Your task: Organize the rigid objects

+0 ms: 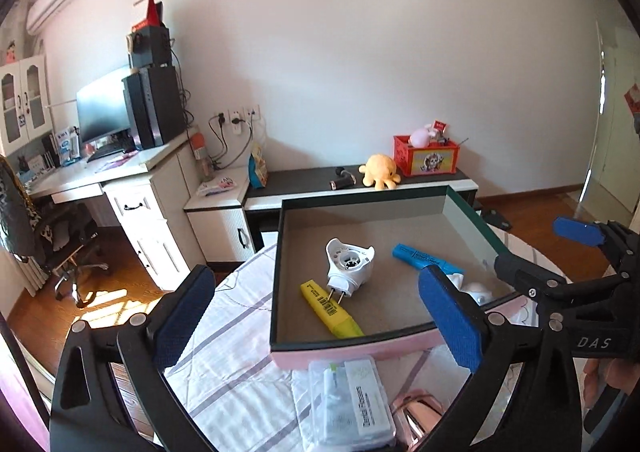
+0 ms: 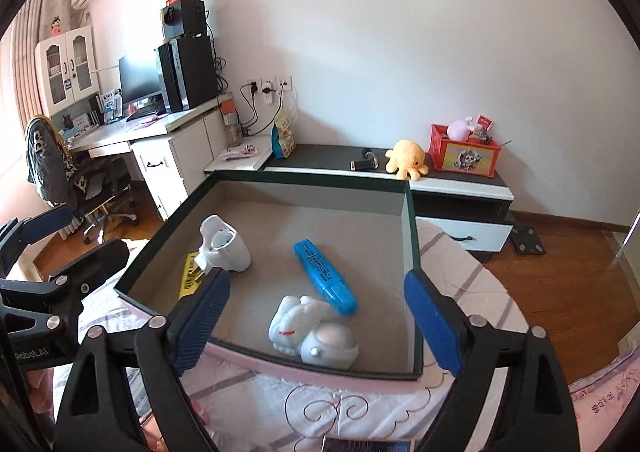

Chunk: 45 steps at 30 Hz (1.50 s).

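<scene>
Four rigid objects lie in the box (image 2: 412,252) at frame centre; both the left gripper (image 1: 316,316) and the right gripper (image 2: 316,316) are wide open, holding nothing. Next, probably, the floss case (image 1: 356,400) at lower centre must be grasped

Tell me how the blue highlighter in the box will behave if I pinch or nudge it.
The blue highlighter looks like a stiff plastic barrel, so it probably won't flex. Its smooth surface may slip between the fingers unless gripped across the flat sides. Lying flat on the box floor, it would likely slide or pivot rather than roll far.
</scene>
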Each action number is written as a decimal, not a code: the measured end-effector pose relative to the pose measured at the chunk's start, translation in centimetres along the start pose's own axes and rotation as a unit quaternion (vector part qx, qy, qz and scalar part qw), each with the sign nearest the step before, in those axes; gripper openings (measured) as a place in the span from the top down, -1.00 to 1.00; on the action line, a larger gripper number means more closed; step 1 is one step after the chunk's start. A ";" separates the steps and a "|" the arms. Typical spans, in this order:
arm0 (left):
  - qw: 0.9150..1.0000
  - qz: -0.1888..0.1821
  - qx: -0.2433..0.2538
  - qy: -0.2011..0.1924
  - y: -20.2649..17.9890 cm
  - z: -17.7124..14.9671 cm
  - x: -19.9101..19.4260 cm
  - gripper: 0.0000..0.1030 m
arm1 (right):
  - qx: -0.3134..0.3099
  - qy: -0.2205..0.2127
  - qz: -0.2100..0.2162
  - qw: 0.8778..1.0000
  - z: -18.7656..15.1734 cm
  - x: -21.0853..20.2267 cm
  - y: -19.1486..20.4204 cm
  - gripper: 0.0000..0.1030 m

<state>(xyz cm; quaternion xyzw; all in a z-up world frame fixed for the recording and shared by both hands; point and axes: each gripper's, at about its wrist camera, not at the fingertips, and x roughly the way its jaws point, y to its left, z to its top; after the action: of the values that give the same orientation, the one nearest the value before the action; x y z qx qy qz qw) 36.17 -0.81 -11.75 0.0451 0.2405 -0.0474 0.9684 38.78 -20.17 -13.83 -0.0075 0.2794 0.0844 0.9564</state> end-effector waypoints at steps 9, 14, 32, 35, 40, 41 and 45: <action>0.997 0.024 -0.022 -0.077 1.0 -3.9 -13.0 -1.00 | -0.007 -0.090 -0.037 0.995 -3.4 -13.4 2.4 -1.00; 0.994 0.022 -0.025 -0.101 0.9 -5.8 -18.6 -1.00 | -0.005 -0.126 -0.053 0.991 -5.9 -19.5 3.4 -1.00; 0.986 0.021 -0.033 -0.164 1.2 -7.4 -28.5 -1.00 | 0.013 -0.199 -0.079 0.977 -9.1 -30.7 4.1 -1.00; 0.985 0.024 -0.035 -0.169 1.3 -7.5 -29.0 -1.00 | 0.010 -0.204 -0.081 0.976 -9.3 -31.4 4.3 -1.00; 0.984 0.031 -0.038 -0.173 1.4 -7.5 -29.5 -1.00 | 0.008 -0.207 -0.081 0.975 -9.3 -31.9 4.5 -1.00; 0.983 0.032 -0.039 -0.174 1.5 -7.5 -29.6 -1.00 | 0.008 -0.208 -0.080 0.975 -9.3 -32.0 4.5 -1.00; 0.984 0.033 -0.038 -0.173 1.5 -7.5 -29.6 -1.00 | 0.010 -0.208 -0.080 0.975 -9.4 -31.9 4.4 -1.00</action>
<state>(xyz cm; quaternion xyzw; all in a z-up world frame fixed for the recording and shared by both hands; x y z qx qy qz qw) 6.85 3.56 -4.40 0.0071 0.0694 -0.0133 0.9975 6.59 -21.44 -4.49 -0.0027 0.0738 0.0041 0.9973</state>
